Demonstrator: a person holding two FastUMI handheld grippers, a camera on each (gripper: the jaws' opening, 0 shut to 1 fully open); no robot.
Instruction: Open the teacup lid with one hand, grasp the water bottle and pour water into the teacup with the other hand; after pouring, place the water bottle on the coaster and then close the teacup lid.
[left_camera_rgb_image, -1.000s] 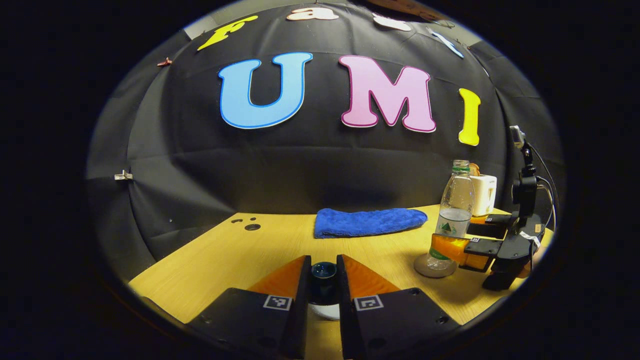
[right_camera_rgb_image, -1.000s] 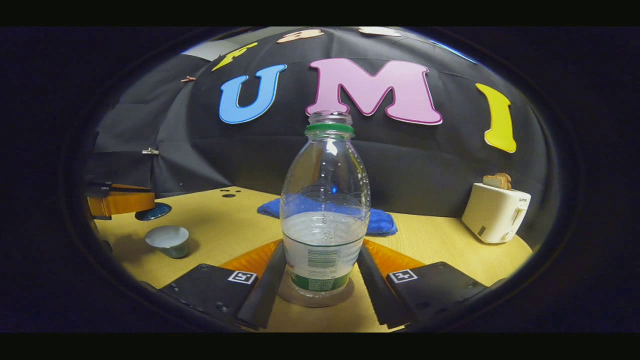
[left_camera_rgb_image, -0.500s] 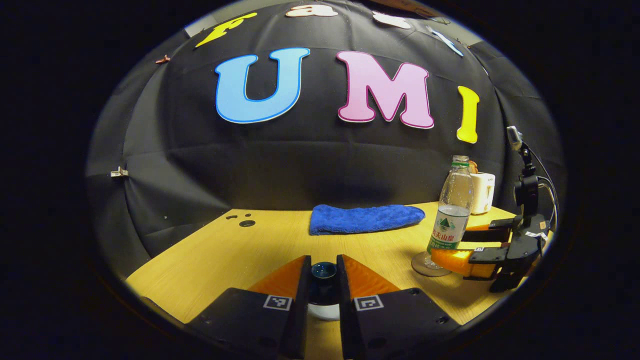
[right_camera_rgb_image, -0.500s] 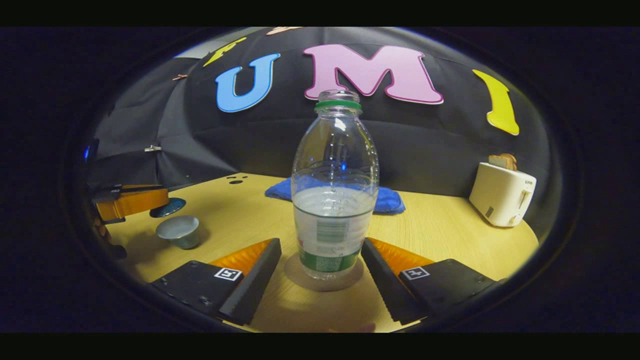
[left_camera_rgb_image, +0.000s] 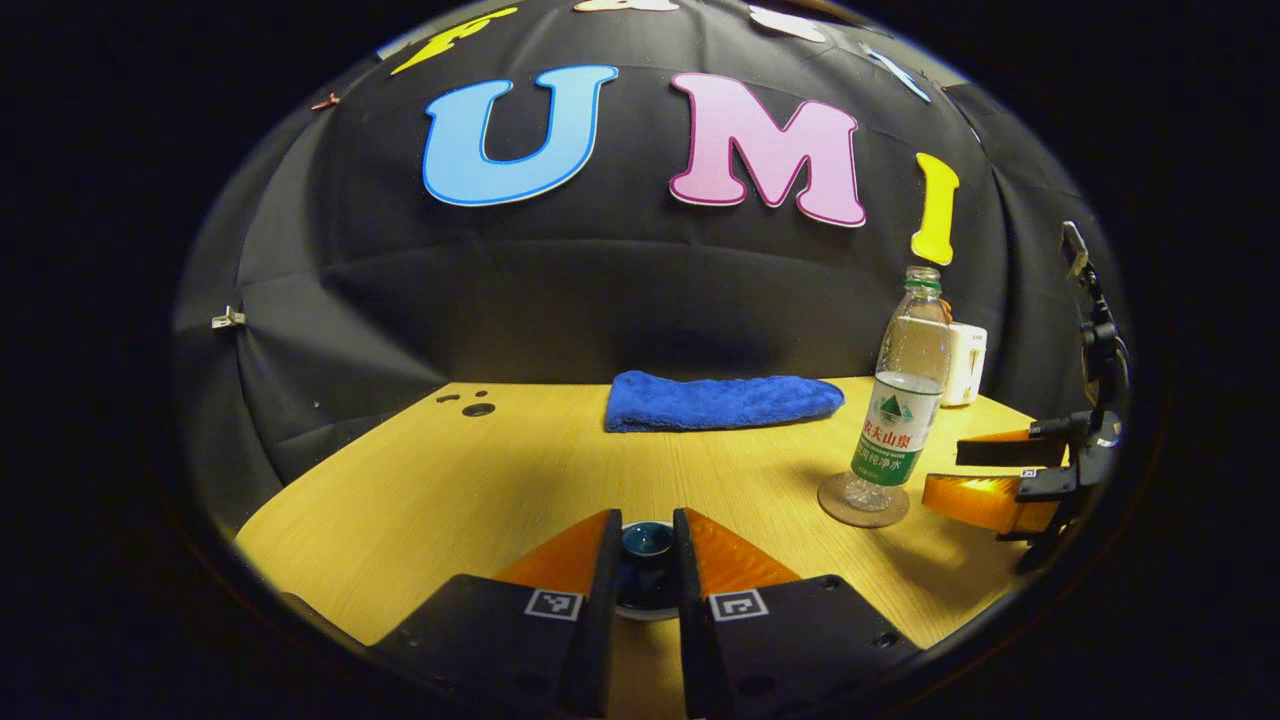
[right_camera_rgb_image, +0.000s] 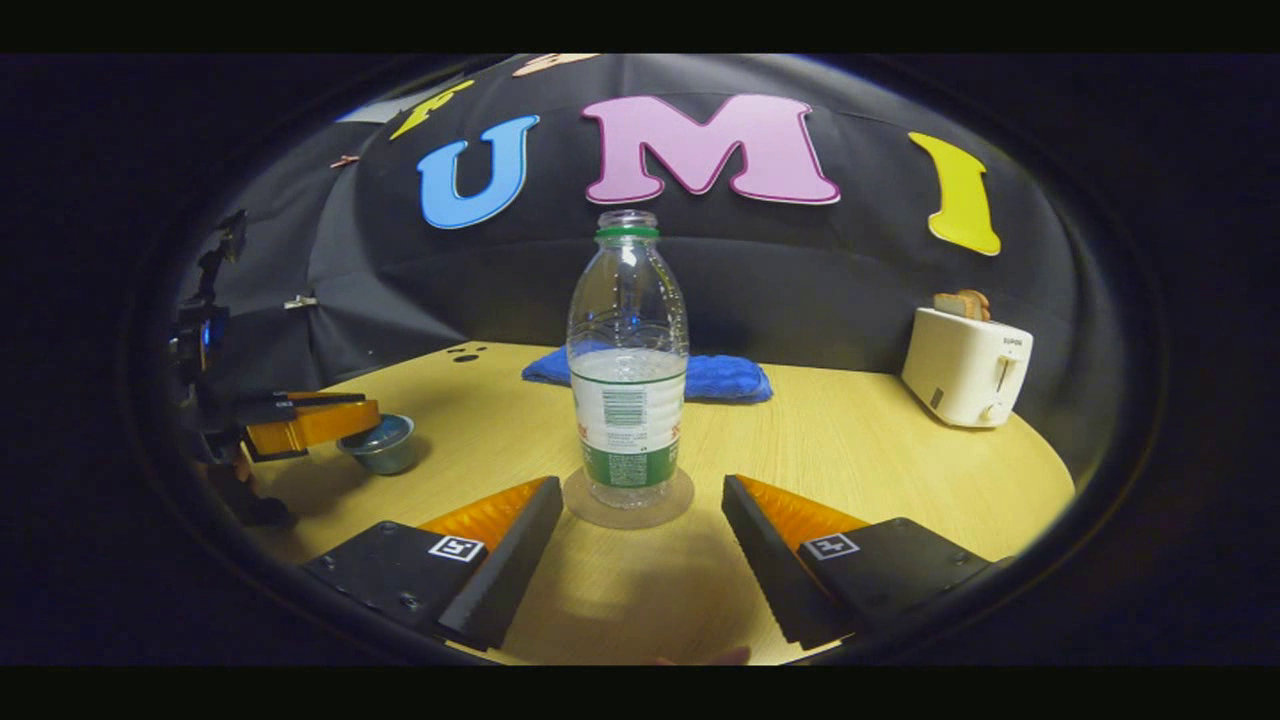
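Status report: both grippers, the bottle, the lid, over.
Right gripper open, clear of water bottle upright on coaster. Left gripper shut on teacup lid over teacup.

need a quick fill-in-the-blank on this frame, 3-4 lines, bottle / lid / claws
1. The water bottle stands upright on the ____.
2. The right claw is ____, its fingers apart from the bottle.
3. The left claw is shut on the dark ____ of the teacup.
4. The blue towel lies ____ the bottle, toward the wall.

Missing words: coaster; open; lid; behind
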